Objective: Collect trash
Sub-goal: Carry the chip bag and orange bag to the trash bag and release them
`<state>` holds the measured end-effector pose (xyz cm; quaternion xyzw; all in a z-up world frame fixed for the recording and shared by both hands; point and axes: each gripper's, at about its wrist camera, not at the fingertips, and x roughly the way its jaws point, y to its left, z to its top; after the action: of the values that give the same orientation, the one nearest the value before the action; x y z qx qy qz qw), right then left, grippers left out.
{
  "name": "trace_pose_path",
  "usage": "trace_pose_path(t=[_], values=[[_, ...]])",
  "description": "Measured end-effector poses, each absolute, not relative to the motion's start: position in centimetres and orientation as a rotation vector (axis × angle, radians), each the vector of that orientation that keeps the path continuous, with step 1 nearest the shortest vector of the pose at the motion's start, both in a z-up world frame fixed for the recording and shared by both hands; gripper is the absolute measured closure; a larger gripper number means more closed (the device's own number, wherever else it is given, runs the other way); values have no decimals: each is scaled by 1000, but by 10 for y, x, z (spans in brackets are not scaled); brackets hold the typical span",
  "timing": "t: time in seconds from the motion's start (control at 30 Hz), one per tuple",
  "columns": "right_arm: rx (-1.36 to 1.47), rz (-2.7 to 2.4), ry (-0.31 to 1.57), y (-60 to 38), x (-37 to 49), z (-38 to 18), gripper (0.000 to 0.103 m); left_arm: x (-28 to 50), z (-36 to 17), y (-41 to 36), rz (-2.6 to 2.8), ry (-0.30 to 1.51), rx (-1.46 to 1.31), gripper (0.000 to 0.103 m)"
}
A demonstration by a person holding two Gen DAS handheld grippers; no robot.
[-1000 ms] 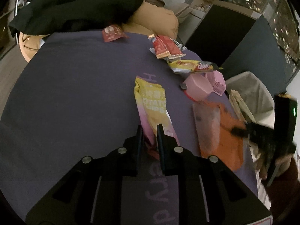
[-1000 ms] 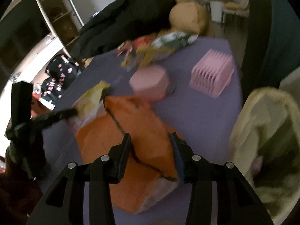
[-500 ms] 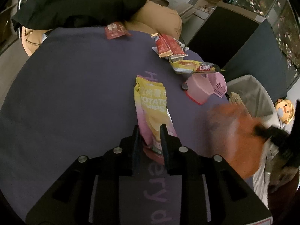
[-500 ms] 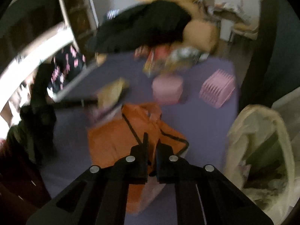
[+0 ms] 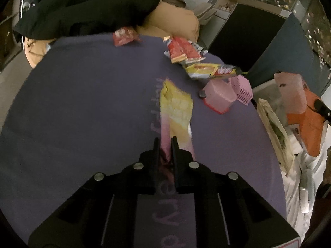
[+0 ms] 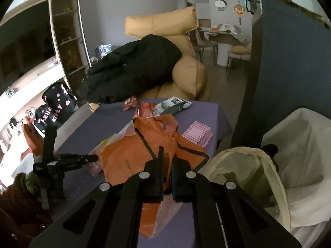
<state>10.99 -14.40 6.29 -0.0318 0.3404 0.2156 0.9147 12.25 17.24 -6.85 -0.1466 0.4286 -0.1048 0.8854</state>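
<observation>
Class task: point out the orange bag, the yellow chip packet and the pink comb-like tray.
orange bag (image 6: 132, 161): right wrist view, its flat orange face.
yellow chip packet (image 5: 178, 109): left wrist view, its yellow upper half.
pink comb-like tray (image 6: 199, 133): right wrist view, its ribbed top.

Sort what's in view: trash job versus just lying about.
Job: orange bag, yellow chip packet, red wrappers, small red packet, yellow wrapper, lined bin.
Lying about: pink comb-like block, pink box, black jacket, cushions.
</observation>
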Motion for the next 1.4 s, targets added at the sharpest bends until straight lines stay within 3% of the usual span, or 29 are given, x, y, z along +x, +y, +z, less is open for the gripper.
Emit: trace_pose_path(t=[0.4, 0.83, 1.07, 1.4], values=[[-70, 418, 560, -172, 82, 106, 96, 103, 22, 150, -230, 702, -234, 93], [-72, 289, 440, -245, 57, 133, 96, 109, 89, 47, -417, 616, -118, 93], [-79, 194, 386, -290, 45, 134, 96, 128, 75, -26, -530, 679, -60, 93], [-4, 80, 409, -357, 39, 103, 96, 167, -8, -113, -642, 943, -2, 93]])
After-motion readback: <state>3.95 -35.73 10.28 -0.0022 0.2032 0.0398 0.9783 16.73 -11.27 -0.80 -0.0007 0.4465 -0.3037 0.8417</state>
